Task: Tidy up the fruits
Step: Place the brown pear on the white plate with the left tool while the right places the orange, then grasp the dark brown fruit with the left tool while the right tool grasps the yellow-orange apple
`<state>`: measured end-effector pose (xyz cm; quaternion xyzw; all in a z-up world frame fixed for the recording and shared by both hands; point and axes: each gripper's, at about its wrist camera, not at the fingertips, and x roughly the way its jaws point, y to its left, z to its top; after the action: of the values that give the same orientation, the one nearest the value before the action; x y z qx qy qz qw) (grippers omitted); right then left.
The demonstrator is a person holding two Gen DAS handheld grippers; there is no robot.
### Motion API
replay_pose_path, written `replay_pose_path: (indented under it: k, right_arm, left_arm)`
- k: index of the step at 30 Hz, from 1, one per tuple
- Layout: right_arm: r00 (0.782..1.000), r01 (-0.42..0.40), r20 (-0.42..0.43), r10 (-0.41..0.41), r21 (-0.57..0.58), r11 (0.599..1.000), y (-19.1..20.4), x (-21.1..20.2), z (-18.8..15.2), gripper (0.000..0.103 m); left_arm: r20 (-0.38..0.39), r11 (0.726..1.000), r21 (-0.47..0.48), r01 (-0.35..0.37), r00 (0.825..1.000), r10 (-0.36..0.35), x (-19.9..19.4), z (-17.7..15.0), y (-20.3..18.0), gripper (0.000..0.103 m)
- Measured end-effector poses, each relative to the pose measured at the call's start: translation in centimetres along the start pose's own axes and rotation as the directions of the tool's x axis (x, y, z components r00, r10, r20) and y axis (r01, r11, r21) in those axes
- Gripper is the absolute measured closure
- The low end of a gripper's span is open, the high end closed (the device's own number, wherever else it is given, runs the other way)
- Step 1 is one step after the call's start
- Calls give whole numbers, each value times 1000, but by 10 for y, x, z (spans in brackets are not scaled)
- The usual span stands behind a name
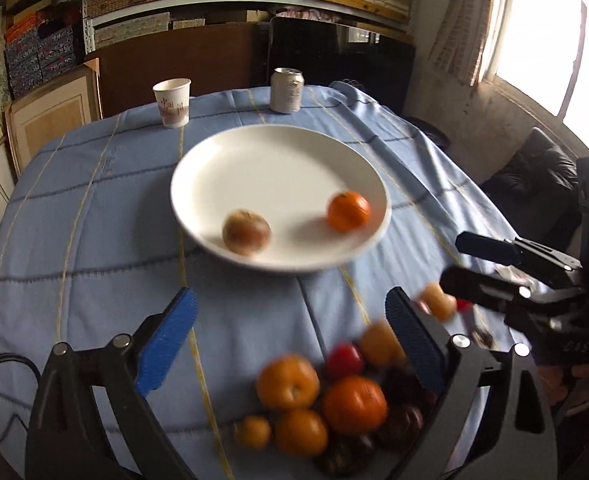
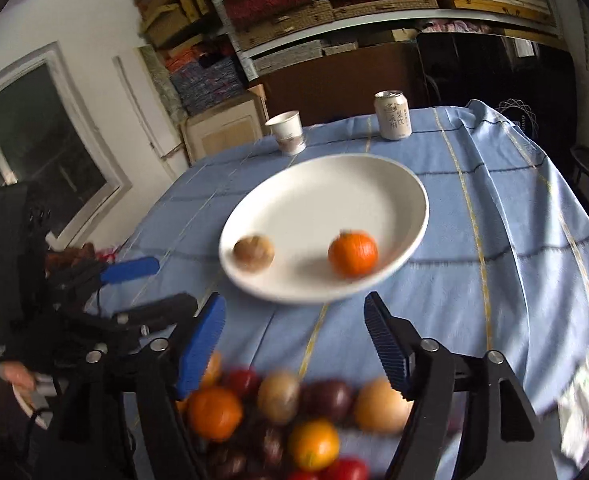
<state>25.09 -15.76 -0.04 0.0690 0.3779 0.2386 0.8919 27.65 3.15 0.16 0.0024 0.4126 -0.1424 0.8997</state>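
Desk (image 1: 74, 208) under a blue checked cloth; the white plate (image 1: 254, 168) is the landmark, sitting mid-desk.

On the plate, near edge: one orange (image 1: 348, 211) to the right, one pale brownish fruit (image 1: 246, 232) to the left, well apart. Rest of the plate is bare.

Fruit pile (image 1: 326, 400) lies on the cloth on the near side of the plate: oranges, a red fruit, dark purple ones, tan ones, all touching. Blurred, so exact kinds are unclear.

Handling, my read: small, round, light, firm skin. They will roll on the plate and on the cloth, and the pile may shift when one is pulled. Take one across its widest part, from above, picking an outer fruit with free sides. Squeeze gently; the dark soft-looking ones could bruise.

Beyond the plate: paper cup (image 1: 172, 102) and drink can (image 1: 287, 90), both upright, not in the way.

Left gripper (image 1: 290, 340): fingers wide apart, empty, hovering over the pile's left part, pointing toward the plate.

Right gripper (image 2: 294, 344): fingers wide apart, empty, over the pile, also aimed at the plate. The two sit just beside each other.
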Motion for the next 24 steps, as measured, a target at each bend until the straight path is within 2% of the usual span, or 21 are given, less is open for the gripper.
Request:
replay_pose_path:
  k: [4, 7, 10, 13, 16, 18, 20, 24]
  right_arm:
    - [1000, 13, -2, -13, -77, 997, 25, -35, -59, 27]
    - [1000, 22, -3, -23, -61, 998, 39, -48, -98, 27]
    - [999, 22, -29, -23, -39, 999, 50, -44, -120, 27]
    - [998, 31, -52, -33, -36, 999, 58, -33, -127, 27]
    - [997, 29, -71, -28, 13, 999, 56, -27, -127, 29]
    - [996, 35, -84, -30, 50, 998, 53, -23, -127, 39]
    - [995, 47, -89, -40, 70, 996, 51, -20, -129, 50]
    - [995, 45, -94, -38, 75, 996, 52, -17, -130, 55]
  left_arm:
    - [69, 1000, 8, 17, 997, -18, -33, -49, -6, 9]
    - [120, 1000, 22, 11, 993, -14, -44, -75, -2, 8]
    - [125, 999, 19, 35, 992, -37, -46, -89, 8, 6]
    - [118, 1000, 13, 23, 993, -25, -42, -97, 13, 5]
    - [114, 1000, 17, 12, 993, -14, -42, -103, 13, 5]
    - [114, 1000, 20, 9, 993, -11, -43, -107, 12, 5]
    - [119, 999, 30, -25, 993, 22, -44, -110, 9, 5]
    - [127, 999, 32, -13, 992, 9, -47, -113, 8, 5]
